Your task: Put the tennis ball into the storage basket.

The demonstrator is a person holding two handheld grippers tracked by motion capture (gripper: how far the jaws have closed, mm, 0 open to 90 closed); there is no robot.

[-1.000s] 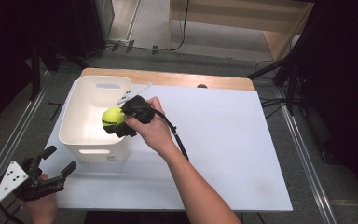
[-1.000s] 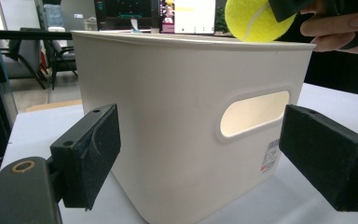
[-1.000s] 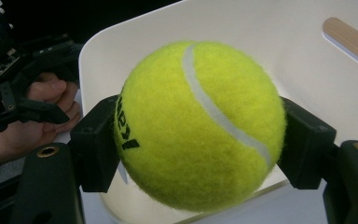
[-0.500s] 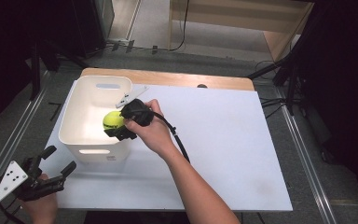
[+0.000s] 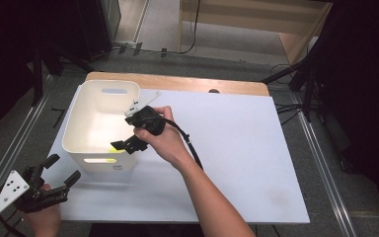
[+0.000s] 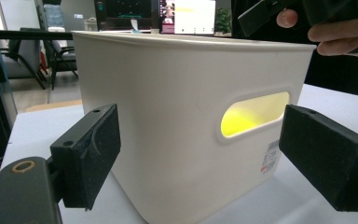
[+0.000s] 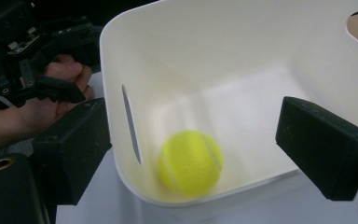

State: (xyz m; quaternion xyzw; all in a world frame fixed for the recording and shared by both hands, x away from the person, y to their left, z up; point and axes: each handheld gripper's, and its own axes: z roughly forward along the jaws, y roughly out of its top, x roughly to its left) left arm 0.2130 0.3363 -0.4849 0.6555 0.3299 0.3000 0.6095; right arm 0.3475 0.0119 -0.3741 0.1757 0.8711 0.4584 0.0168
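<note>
One tennis ball (image 7: 190, 162) lies inside the white bin (image 5: 74, 131) at the table's (image 5: 237, 148) far left corner. Right gripper (image 5: 128, 144) hovers over the bin, jaws open, empty. Left gripper (image 5: 54, 173) waits open off the near left corner.

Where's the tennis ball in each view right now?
High view: tennis ball, a yellow sliver inside the white bin, beside the right gripper.
Left gripper view: yellow glow through the handle slot.
Right gripper view: on the bin floor.
Shared landmark: the bin.
</note>
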